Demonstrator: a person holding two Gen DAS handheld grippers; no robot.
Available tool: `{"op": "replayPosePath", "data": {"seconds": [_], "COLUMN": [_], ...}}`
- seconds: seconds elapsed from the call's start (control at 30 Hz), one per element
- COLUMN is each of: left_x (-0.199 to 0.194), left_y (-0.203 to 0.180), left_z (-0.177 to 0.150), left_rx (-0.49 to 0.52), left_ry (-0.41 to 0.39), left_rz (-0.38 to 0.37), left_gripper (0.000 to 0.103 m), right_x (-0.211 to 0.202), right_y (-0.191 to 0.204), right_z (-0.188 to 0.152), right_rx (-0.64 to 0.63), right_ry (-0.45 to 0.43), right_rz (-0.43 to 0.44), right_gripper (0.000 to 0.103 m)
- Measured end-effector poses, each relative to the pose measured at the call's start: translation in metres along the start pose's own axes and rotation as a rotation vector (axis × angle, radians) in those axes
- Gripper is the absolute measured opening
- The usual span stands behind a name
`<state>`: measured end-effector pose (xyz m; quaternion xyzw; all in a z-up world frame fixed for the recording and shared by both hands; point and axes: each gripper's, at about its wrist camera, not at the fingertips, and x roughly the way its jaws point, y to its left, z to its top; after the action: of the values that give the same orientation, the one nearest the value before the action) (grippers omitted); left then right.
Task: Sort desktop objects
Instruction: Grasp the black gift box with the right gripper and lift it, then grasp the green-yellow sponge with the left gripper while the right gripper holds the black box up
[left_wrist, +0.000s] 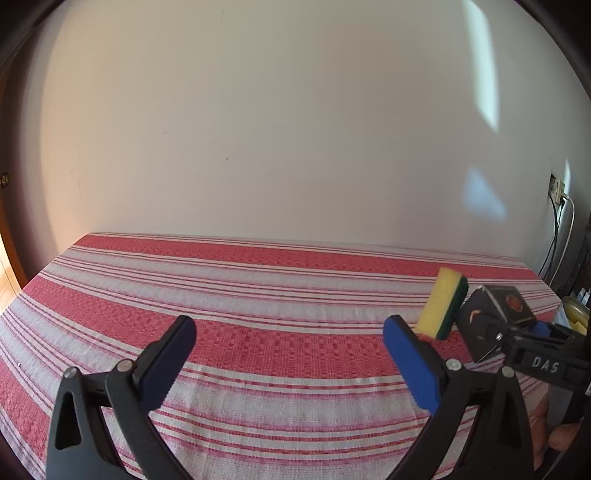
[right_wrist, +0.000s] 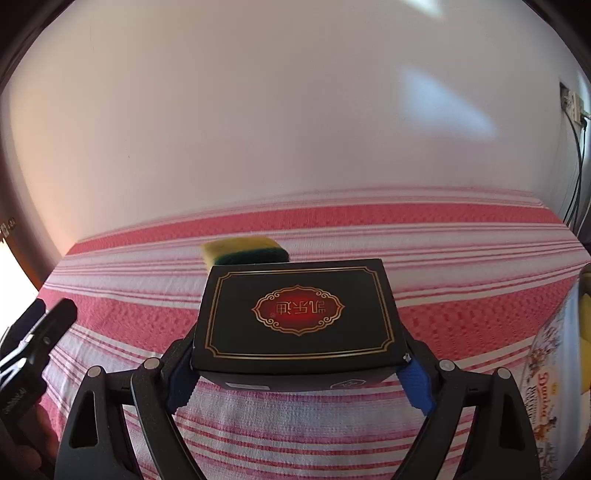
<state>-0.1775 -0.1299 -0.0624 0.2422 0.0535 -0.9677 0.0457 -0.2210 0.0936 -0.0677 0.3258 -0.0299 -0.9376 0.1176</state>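
Desktop objects mid-sort on the striped tablecloth (left_wrist: 258, 295): the left gripper (left_wrist: 288, 332) hovers spread and empty, the yellow-green sponge (left_wrist: 441, 308) awaits beyond, while the right gripper (right_wrist: 295, 373) pinches the black box (right_wrist: 295, 314) above the cloth (destination unclear). At far right, a printed tin (right_wrist: 554, 369) is cut off, its contents indistinct.

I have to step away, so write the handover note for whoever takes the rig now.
Left gripper: open, empty, above the striped tablecloth.
Right gripper: shut on the black box, held off the cloth.
Sponge: yellow and green, just beyond the box; whether it touches the box is unclear.
Printed tin: at the right edge, yellow items inside.
Left: place the box, then the sponge.
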Motion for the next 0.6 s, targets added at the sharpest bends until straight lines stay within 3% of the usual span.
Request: {"op": "replayPosePath", "data": {"seconds": [0.17, 0.27, 0.33, 0.37, 0.47, 0.6], "left_x": [-0.003, -0.004, -0.002, 0.002, 0.006, 0.003], "left_y": [-0.022, -0.053, -0.068, -0.072, -0.081, -0.085], "left_z": [0.001, -0.002, -0.004, -0.003, -0.003, -0.005], "left_rx": [0.069, 0.191, 0.248, 0.266, 0.280, 0.295], "left_ry": [-0.027, -0.031, -0.024, -0.018, -0.004, -0.007], "left_rz": [-0.101, -0.090, -0.077, -0.074, -0.072, -0.107], "left_gripper": [0.102, 0.102, 0.102, 0.102, 0.102, 0.102], "right_x": [-0.056, -0.080, -0.087, -0.088, -0.088, -0.089], "right_y": [-0.014, -0.022, -0.025, -0.028, -0.038, -0.053], "right_z": [0.003, 0.004, 0.006, 0.006, 0.008, 0.014], "right_rx": [0.030, 0.044, 0.035, 0.042, 0.106, 0.157], "right_ry": [-0.245, -0.356, -0.373, -0.365, -0.299, -0.268], "right_rz": [-0.047, -0.102, -0.083, -0.048, 0.164, 0.308], "right_gripper": [0.092, 0.092, 0.092, 0.092, 0.092, 0.093]}}
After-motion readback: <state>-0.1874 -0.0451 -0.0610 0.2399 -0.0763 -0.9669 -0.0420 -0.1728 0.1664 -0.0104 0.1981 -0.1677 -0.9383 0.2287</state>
